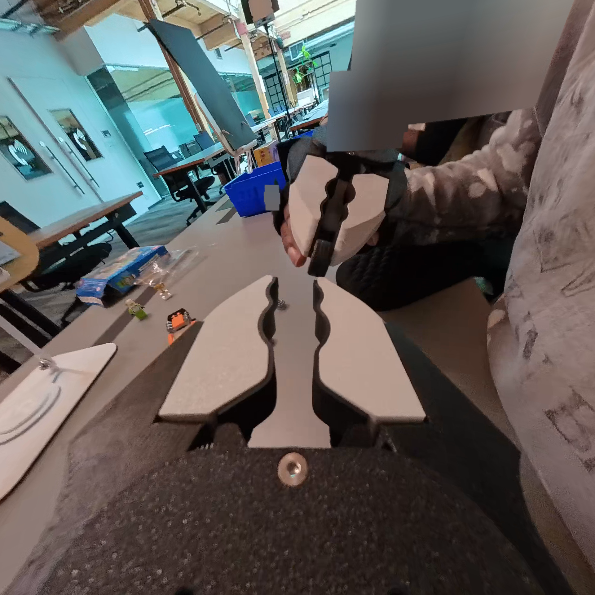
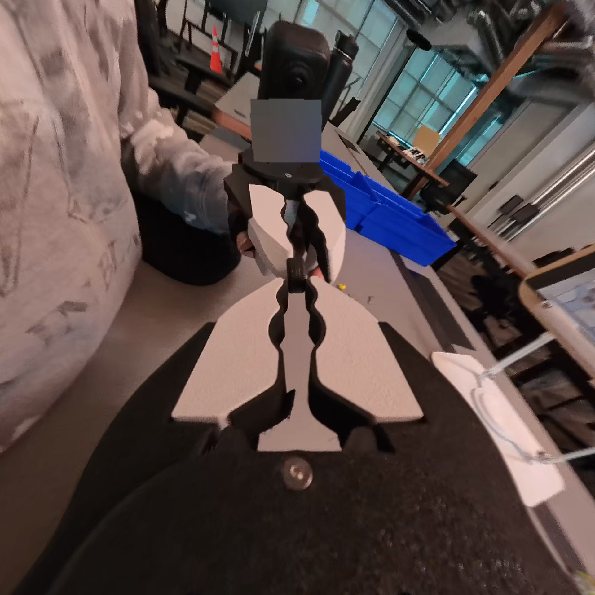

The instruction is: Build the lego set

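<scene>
Black lego tyre point(image 2: 295, 276) clamped in right gripper point(image 2: 296, 285), left gripper point(image 1: 294, 283) open opposite.

We see matt, finely grained white plastic fingers point(image 1: 225, 354) with smooth black inner edges, on a speckled, rough black gripper body point(image 1: 289, 531) with a shiny metal screw point(image 1: 292, 468). Under the fingers is a smooth matt grey tabletop point(image 1: 244, 244). Left of them sits a glossy orange-and-black plastic lego piece point(image 1: 178, 322); beyond them, a glossy blue plastic bin point(image 1: 254, 193). Right of them, soft, fuzzy patterned cloth sleeve point(image 1: 450, 193).
</scene>
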`<state>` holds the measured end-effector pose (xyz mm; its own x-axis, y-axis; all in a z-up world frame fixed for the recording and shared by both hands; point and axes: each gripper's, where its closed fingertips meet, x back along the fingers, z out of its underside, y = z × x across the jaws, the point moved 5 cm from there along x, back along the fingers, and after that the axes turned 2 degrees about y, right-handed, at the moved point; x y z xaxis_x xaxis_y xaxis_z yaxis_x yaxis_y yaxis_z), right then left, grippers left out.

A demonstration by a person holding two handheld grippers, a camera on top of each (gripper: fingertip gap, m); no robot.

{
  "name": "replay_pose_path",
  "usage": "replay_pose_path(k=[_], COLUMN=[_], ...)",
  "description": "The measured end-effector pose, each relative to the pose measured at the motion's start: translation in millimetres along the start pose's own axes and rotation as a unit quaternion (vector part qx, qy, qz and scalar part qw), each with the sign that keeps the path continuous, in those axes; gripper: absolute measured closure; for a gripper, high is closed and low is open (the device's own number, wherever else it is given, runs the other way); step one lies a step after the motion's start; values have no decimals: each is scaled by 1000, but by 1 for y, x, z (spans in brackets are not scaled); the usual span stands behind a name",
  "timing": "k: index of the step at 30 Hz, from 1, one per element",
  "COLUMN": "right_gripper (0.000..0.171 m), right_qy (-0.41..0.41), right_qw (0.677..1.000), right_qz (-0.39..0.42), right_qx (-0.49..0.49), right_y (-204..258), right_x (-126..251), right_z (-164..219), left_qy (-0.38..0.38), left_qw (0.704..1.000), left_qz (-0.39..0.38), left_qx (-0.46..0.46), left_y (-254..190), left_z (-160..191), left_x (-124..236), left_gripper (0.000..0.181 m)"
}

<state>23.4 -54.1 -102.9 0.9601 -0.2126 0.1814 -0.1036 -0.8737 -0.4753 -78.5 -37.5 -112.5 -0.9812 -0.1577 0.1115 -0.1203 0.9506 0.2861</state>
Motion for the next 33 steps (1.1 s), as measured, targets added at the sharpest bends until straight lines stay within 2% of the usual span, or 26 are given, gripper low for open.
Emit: replay_pose_path(k=[4, 13, 18, 20, 23, 26, 29, 33], right_gripper=[161, 161, 160, 161, 161, 161, 162, 162], right_qy=[11, 5, 16, 27, 51, 19, 0, -30], right_qw=[999, 999, 1000, 996, 959, 896, 824, 755], right_qz=[14, 11, 9, -3, -50, -85, -108, -138], right_qx=[40, 52, -2, -81, -273, -435, -556, -641], right_y=[0, 5, 2, -3, -12, -20, -26, -26], right_x=[-1, -3, -8, -12, -18, -22, -23, -24], right_z=[2, 4, 10, 17, 36, 45, 57, 67], left_qy=[-10, 14, 25, 30, 45, 15, 20, 55], left_qw=[999, 995, 999, 998, 978, 947, 957, 986], left_qz=[10, -3, 8, 13, 54, 81, 54, -11], left_qx=[-41, -98, -24, 44, 194, 309, 286, 159], left_y=[-8, -15, -9, -2, 9, 19, 25, 25], left_z=[-5, -4, 3, 10, 27, 31, 33, 33], left_x=[1, -3, -3, -4, -8, -7, -3, -3], left_gripper=[161, 171, 171, 171, 171, 170, 159, 150])
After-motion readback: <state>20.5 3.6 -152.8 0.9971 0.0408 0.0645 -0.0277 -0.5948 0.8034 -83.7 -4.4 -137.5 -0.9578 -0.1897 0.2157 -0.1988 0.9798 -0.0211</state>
